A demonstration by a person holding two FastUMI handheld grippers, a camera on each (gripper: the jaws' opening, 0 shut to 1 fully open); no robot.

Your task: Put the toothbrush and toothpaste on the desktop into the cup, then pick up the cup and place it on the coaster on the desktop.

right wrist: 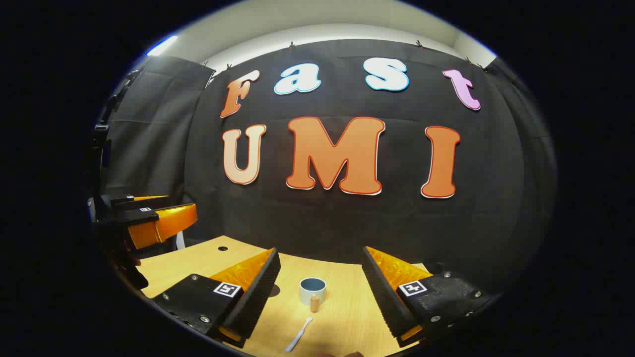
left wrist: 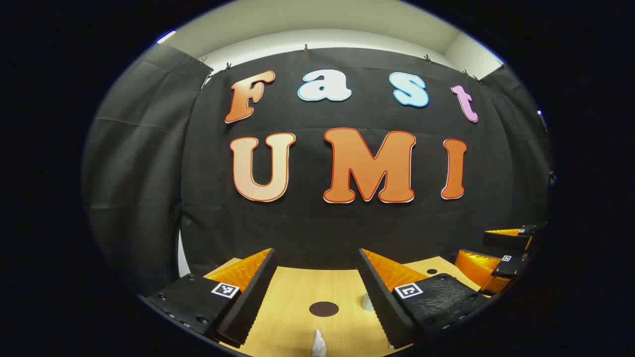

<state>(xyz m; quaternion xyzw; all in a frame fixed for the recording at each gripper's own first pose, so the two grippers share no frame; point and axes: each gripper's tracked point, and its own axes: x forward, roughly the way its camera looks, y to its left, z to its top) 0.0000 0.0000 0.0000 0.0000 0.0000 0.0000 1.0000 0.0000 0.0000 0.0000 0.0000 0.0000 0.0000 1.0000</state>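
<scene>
Black cloth booth wall at the back, pale wooden desktop (right wrist: 347,307) in front of it, nothing touched yet as far as I can judge. Both tools hang above the desk with fingers spread wide and nothing between them: the left gripper (left wrist: 317,292) looks down at a dark round coaster (left wrist: 324,309) lying flat between its fingers, and the right gripper (right wrist: 320,292) frames the cup (right wrist: 313,290), which stands upright with a small wooden knob just in front of it. The white toothbrush (right wrist: 299,334) lies flat on the near side of the cup, angled, apart from it. The likely trouble is that the brush is thin and lies flush on the wood, so the fingers could scrape the desk or skid it away, and dropping it in carelessly might tip that light-looking cup. Hard bits: a white pointed thing (left wrist: 318,342) at the near edge of the left gripper view is cut off, maybe the toothpaste, I can't tell. The cup is mostly hidden behind a finger in that view too.
</scene>
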